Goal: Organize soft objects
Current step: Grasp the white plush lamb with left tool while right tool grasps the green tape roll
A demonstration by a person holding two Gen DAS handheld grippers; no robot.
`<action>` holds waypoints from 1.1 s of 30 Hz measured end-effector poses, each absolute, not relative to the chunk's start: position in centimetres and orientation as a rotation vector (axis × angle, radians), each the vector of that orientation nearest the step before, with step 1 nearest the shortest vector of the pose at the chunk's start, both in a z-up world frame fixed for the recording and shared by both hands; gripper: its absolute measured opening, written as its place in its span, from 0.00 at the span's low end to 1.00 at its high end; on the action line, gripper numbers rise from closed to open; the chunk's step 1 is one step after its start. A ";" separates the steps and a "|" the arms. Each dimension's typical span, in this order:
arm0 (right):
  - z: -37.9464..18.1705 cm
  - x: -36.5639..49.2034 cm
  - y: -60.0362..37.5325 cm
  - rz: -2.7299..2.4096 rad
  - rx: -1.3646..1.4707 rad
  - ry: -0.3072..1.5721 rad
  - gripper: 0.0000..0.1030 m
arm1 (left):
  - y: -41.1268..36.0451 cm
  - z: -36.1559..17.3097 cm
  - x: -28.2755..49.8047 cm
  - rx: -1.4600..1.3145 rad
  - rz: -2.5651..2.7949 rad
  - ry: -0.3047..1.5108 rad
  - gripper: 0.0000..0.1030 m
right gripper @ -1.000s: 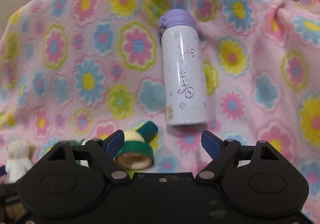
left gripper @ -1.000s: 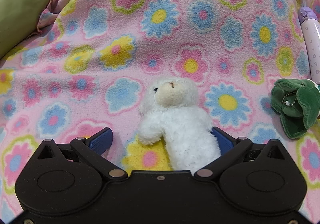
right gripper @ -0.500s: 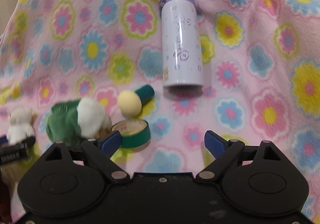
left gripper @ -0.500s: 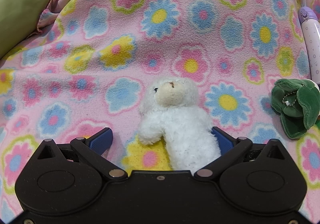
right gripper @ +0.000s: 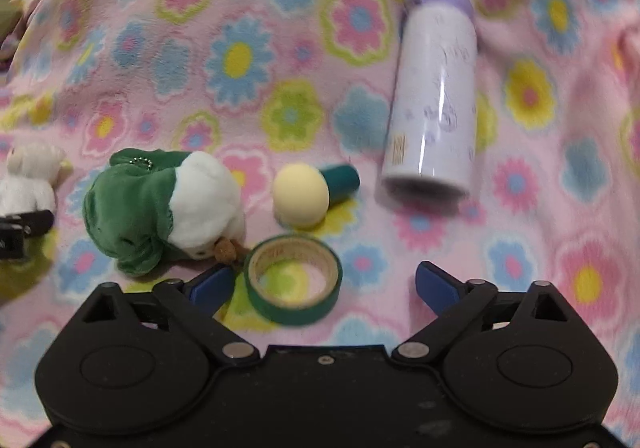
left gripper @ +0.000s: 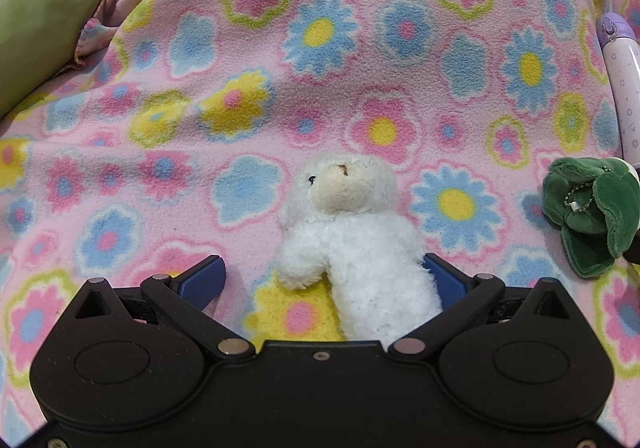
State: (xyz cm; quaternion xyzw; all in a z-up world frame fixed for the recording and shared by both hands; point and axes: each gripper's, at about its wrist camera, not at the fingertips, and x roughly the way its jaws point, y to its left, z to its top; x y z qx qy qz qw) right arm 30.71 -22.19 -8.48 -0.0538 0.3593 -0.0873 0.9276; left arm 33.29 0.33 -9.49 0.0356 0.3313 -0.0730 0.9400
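In the left wrist view, the left gripper (left gripper: pixel 322 280) has its jaws spread wide. The white plush lamb (left gripper: pixel 352 240) lies on the flowered blanket (left gripper: pixel 248 60) between them. Its body leans against the blue pad at 3 o'clock, but the pad at 9 o'clock stands well apart from it, so the toy is not grasped, only framed. At 3 o'clock near the picture's edge lies the green plush toy (left gripper: pixel 588 216), and above it, at 2 o'clock, a part of the lilac bottle (left gripper: pixel 620 88) shows. A green cushion (left gripper: pixel 36 32) is at 10 o'clock.

In the right wrist view, the right gripper (right gripper: pixel 320 284) is opening its jaws, and they are already wide. The roll of green tape (right gripper: pixel 294 280) lies on the blanket between them, nearer to the 9 o'clock pad; whether it touches that pad I cannot tell. No pad presses on it. The green plush toy (right gripper: pixel 160 208) with its white belly is at 10 o'clock, just beside the tape. A cream ball on a teal handle (right gripper: pixel 308 192) is at 12 o'clock, and the lilac bottle (right gripper: pixel 434 96) at 1 o'clock.

I judge that the step in hand is picking up the soft toys. The left side needs only to close on the lamb. The right one should move toward 10 o'clock, so that the green plush comes between the pads and the hard tape stays out.
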 end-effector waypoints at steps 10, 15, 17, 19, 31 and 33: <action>-8.9 31.2 -23.3 -0.098 -0.035 0.752 0.98 | 0.5 -9.5 33.4 0.061 -0.153 0.683 0.98; -9.0 31.1 -23.3 -0.097 -0.025 0.746 0.97 | 0.5 -9.6 33.6 0.053 -0.159 0.693 0.98; -9.1 31.1 -23.3 -0.094 -0.022 0.743 0.96 | 0.5 -9.6 33.6 0.053 -0.161 0.697 0.98; -9.0 30.8 -23.4 -0.093 -0.018 0.736 0.92 | 0.5 -9.5 33.6 0.054 -0.162 0.699 0.98; -8.5 29.6 -24.0 -0.083 0.036 0.681 0.59 | -0.2 -8.9 33.4 0.064 -0.187 0.685 0.80; -8.5 29.6 -24.1 -0.081 0.039 0.679 0.59 | -0.6 -8.8 33.5 0.067 -0.191 0.692 0.72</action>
